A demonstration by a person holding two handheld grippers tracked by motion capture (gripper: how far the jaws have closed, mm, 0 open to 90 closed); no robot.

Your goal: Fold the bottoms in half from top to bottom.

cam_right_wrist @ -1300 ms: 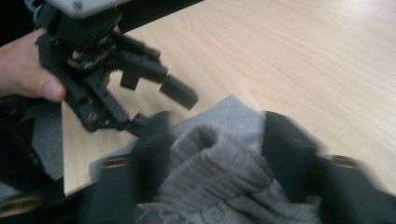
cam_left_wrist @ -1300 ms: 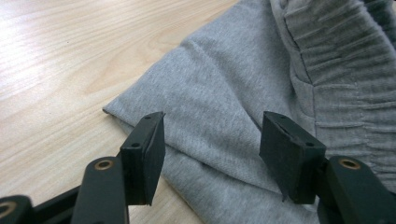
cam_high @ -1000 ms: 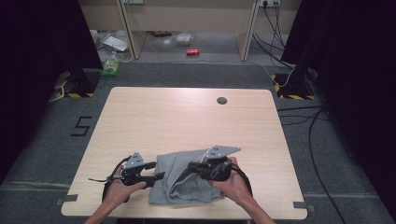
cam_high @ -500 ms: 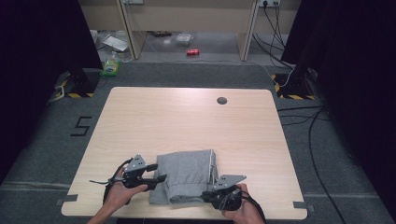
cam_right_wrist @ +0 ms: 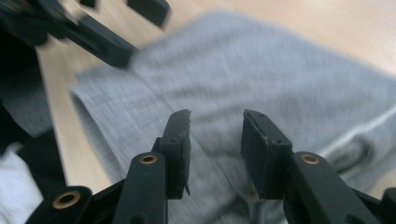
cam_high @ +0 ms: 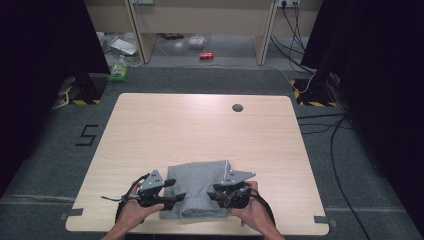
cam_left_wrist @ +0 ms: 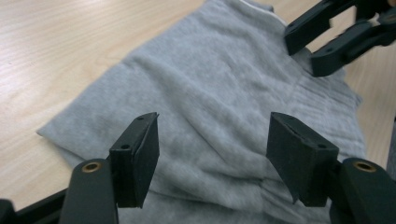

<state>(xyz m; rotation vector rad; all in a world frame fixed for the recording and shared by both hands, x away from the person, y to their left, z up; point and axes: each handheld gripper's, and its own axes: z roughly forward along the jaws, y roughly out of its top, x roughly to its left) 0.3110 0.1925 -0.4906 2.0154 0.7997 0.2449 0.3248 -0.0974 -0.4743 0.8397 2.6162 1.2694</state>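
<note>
A folded grey cloth (cam_high: 196,186) lies flat near the front edge of the wooden table (cam_high: 200,130). My left gripper (cam_high: 176,196) sits at the cloth's left edge, its jaws pointing right. In the left gripper view it (cam_left_wrist: 212,140) stands wide open over the cloth (cam_left_wrist: 219,93), nothing between its pads. My right gripper (cam_high: 214,192) is over the cloth's right part, pointing left. In the right gripper view it (cam_right_wrist: 215,128) is open with a narrow gap just above the fabric (cam_right_wrist: 280,74). Each gripper view shows the other gripper beyond the cloth (cam_left_wrist: 336,32) (cam_right_wrist: 100,39).
A dark round grommet (cam_high: 237,107) sits near the table's far right edge. On the floor beyond are a red can (cam_high: 206,55), desk legs and cables (cam_high: 320,125). A hand holds each gripper at the table's front edge.
The right gripper dropped toward the front edge, then came back onto the cloth's right part. The cloth went from bunched to flat. The left gripper hardly moved.
</note>
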